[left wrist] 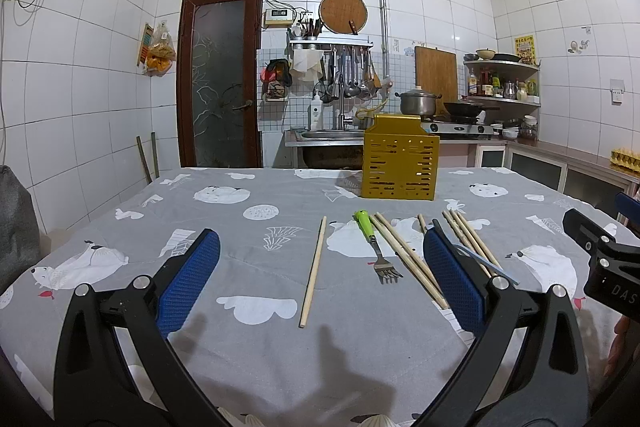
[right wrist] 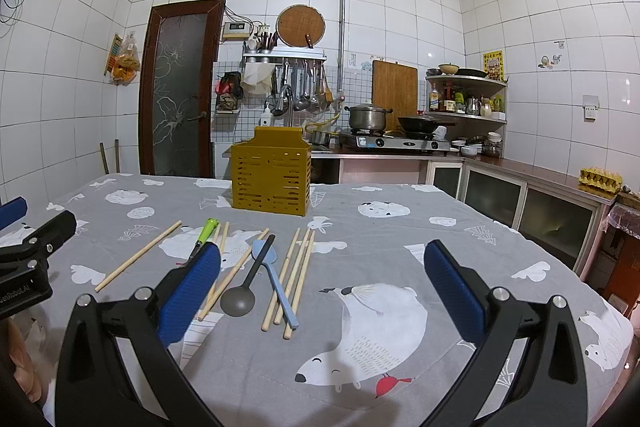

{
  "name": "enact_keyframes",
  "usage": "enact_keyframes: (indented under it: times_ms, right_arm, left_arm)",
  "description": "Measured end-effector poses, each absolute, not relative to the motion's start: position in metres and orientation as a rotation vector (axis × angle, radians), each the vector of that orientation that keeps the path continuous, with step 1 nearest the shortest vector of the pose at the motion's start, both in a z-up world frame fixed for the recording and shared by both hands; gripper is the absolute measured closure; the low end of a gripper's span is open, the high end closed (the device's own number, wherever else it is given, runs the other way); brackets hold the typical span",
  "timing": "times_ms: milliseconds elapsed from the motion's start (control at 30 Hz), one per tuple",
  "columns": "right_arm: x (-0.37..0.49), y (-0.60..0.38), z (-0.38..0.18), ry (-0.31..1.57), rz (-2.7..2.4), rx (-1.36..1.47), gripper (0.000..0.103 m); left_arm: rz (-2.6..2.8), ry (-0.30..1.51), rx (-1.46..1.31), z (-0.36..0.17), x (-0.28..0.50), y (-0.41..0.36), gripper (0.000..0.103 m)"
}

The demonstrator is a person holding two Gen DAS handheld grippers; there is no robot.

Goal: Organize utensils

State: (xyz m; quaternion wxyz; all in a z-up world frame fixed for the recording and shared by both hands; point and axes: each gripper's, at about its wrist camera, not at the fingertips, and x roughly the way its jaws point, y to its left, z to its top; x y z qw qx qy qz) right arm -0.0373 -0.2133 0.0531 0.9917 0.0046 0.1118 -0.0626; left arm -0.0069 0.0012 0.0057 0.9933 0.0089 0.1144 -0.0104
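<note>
A yellow slotted utensil holder (left wrist: pixel 400 165) stands upright at the far side of the table; it also shows in the right wrist view (right wrist: pixel 271 175). Before it lie a lone chopstick (left wrist: pixel 313 273), a green-handled fork (left wrist: pixel 374 247), several more chopsticks (right wrist: pixel 295 281), a dark spoon (right wrist: pixel 244 291) and a light blue spoon (right wrist: pixel 276 279). My left gripper (left wrist: pixel 320 267) is open and empty above the lone chopstick. My right gripper (right wrist: pixel 322 281) is open and empty, just right of the utensils.
The table wears a grey cloth with polar bear prints (right wrist: pixel 372 331). Behind it are a sink (left wrist: pixel 332 135), a stove with a pot (right wrist: pixel 366 117) and wok, and counters along the right wall (right wrist: pixel 540 195). A grey chair back (left wrist: pixel 16 219) stands at the left.
</note>
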Motion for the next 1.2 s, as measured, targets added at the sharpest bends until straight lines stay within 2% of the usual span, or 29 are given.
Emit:
enact_keyframes:
  times_ms: [1200]
  right_arm:
    - [-0.0399,-0.2211,0.0513,0.202,-0.136,0.020,0.004]
  left_arm:
    - [-0.047,0.224,0.019,0.0033,-0.0099,0.0004,0.005]
